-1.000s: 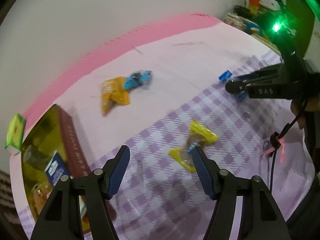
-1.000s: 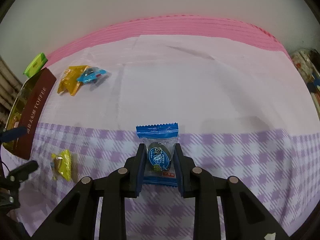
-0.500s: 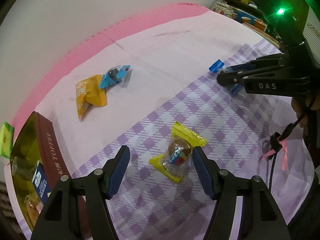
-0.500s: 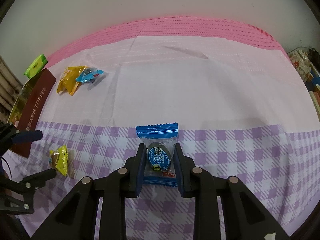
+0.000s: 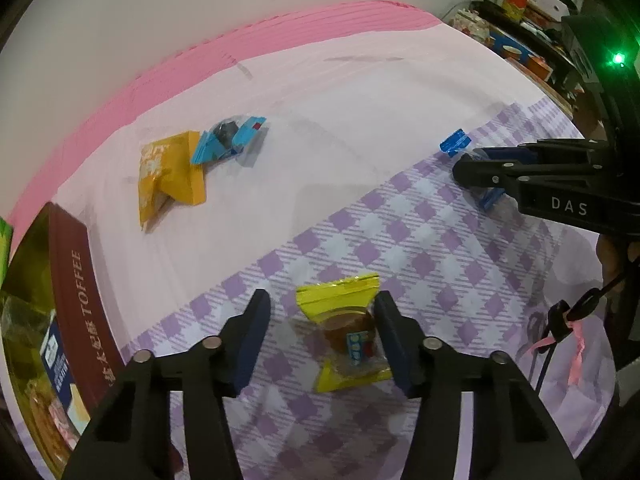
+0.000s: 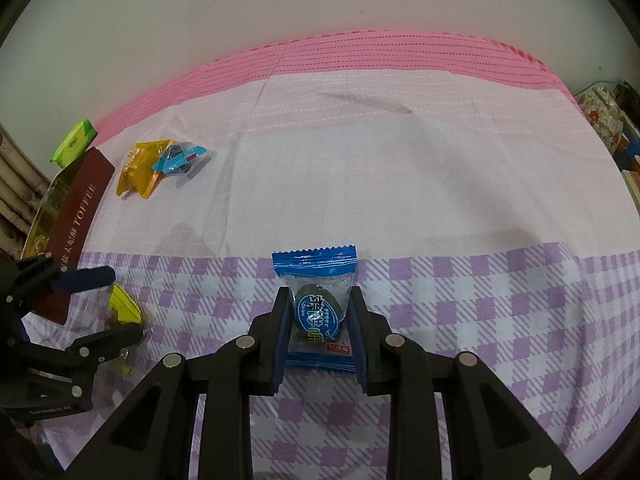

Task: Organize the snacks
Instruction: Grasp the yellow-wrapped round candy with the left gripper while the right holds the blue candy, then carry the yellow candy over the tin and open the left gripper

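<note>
The left tongs (image 5: 320,332) are closing around a yellow-wrapped candy (image 5: 346,332) lying on the checked part of the desk (image 5: 400,240); the right-hand pad touches the wrapper, the other stands apart. The right tongs (image 6: 318,332) pinch a blue-wrapped candy (image 6: 316,304) against the cloth. Farther back lie an orange packet (image 5: 168,176) with a blue candy (image 5: 228,140) overlapping its corner; at the left edge sits a toffee box (image 5: 76,292), a green packet (image 6: 74,142) beyond it.

The right claw (image 6: 319,320) pinches a blue candy packet (image 6: 316,308) over the checked tablecloth (image 6: 480,304).
</note>
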Action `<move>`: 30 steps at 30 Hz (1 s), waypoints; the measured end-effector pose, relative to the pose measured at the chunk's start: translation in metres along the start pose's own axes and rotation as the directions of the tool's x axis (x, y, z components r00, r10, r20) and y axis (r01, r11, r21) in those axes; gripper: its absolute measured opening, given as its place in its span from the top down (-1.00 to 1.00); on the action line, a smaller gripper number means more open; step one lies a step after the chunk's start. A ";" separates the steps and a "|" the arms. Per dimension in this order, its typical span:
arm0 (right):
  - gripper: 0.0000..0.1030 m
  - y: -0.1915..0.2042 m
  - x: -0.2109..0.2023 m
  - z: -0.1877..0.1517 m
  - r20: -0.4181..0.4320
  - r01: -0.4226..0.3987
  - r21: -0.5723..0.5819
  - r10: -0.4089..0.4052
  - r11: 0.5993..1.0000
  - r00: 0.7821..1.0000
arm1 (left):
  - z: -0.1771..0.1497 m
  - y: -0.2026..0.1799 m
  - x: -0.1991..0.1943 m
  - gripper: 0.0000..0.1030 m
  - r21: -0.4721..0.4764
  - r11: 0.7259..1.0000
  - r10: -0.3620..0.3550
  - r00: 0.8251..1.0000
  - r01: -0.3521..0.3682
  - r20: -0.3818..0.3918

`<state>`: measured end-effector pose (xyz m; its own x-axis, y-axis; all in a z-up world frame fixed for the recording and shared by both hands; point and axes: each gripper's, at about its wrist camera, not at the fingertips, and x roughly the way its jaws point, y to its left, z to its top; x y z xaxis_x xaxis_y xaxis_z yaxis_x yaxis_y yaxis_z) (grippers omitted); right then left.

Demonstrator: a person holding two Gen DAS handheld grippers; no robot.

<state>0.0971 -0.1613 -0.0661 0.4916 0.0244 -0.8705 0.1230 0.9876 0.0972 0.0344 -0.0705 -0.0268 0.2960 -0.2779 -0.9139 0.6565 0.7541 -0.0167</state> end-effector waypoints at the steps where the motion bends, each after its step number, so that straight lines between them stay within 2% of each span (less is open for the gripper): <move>1: 0.50 0.000 0.000 0.000 0.000 0.001 -0.001 -0.001 1.000 1.000 | -0.001 0.001 0.000 0.10 -0.012 1.000 -0.002 1.000 0.002 -0.001; 3: 0.50 0.001 0.000 0.000 0.001 0.004 0.001 -0.004 1.000 1.000 | -0.003 0.003 0.002 0.25 -0.039 0.999 -0.006 1.000 0.005 -0.010; 7: 0.50 0.001 0.001 0.000 0.000 0.008 0.000 -0.008 1.000 1.000 | -0.006 0.006 0.000 0.27 -0.092 0.996 -0.012 1.000 0.012 -0.006; 23: 0.50 0.007 0.004 0.001 0.004 0.049 -0.009 -0.049 0.999 0.999 | -0.013 0.027 -0.024 0.29 -0.189 0.982 0.024 0.999 -0.020 0.021; 30: 0.50 0.009 0.005 0.000 0.007 0.066 -0.013 -0.066 0.998 0.998 | -0.007 0.055 -0.040 0.29 -0.284 0.957 0.064 0.997 -0.050 0.041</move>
<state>0.1008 -0.1519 -0.0694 0.4883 -0.0422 -0.8717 0.1440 0.9890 0.0327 0.0540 -0.0138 0.0060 0.3660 -0.2532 -0.8955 0.4167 0.9050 -0.0856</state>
